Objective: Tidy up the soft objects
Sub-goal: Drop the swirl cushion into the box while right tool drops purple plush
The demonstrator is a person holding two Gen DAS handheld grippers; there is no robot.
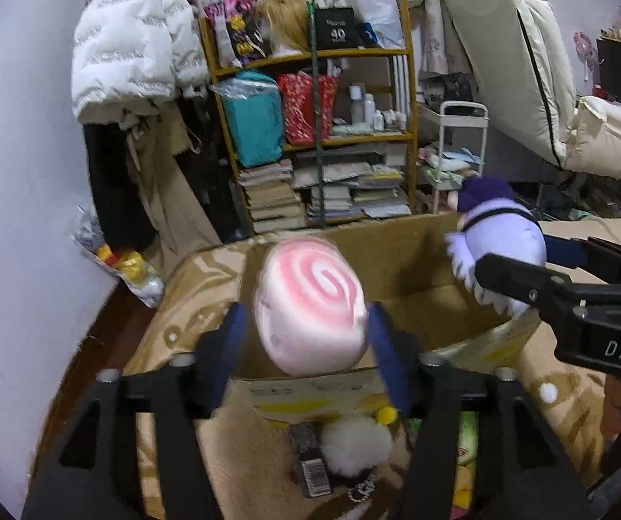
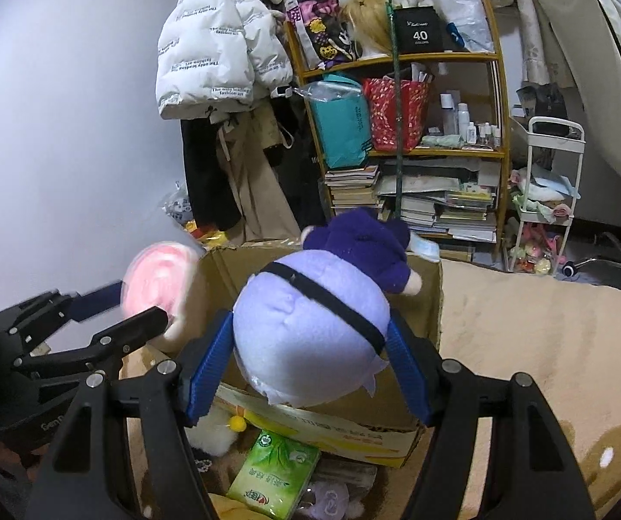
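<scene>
My left gripper is shut on a pink swirl plush and holds it above the near edge of an open cardboard box. My right gripper is shut on a lilac plush doll with a purple hat and holds it over the same box. The doll also shows at the right of the left wrist view, and the pink plush shows at the left of the right wrist view. The box stands on a tan blanket.
A white fluffy toy, a small dark box and a green tissue pack lie on the blanket in front of the box. A cluttered shelf, a hanging white jacket and a white cart stand behind.
</scene>
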